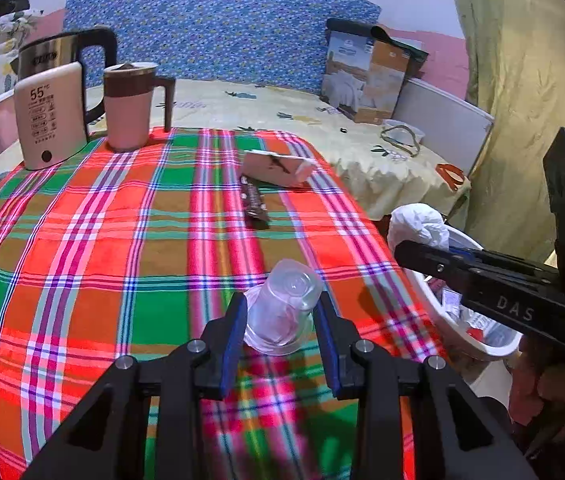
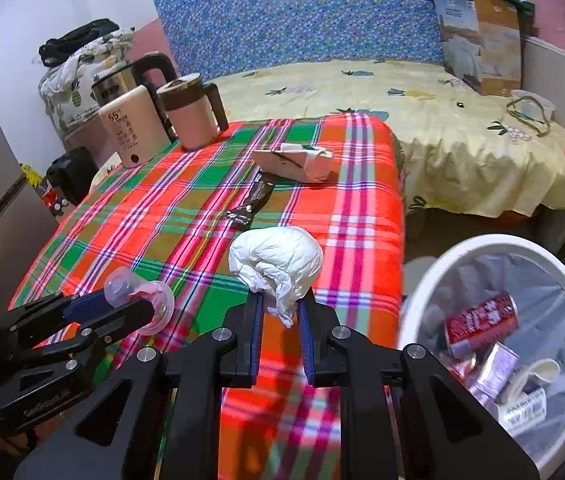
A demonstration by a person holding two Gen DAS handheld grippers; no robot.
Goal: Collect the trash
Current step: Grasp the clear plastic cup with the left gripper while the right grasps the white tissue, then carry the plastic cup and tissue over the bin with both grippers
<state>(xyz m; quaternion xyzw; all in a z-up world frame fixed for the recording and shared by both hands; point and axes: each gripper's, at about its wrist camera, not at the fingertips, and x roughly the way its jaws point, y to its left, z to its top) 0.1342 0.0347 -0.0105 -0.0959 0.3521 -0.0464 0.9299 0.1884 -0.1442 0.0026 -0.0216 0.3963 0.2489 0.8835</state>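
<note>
The bench [image 2: 130, 216] wears a bright plaid cloth. Just off its right edge stands a white bin [image 2: 494, 248] with a clear liner, holding a red can [image 2: 482, 318], small cartons and wrappers. On the bench lie a flattened pale carton [image 2: 294, 160] and, just in front of it, a dark wrapper [image 2: 256, 198]. The right gripper [image 2: 280, 334], narrow, pinches a crumpled white tissue wad [image 2: 276, 260] beside the bin. The left gripper [image 1: 280, 342] clamps a clear plastic cup [image 1: 286, 304], tipped on its side above the bench.
</note>
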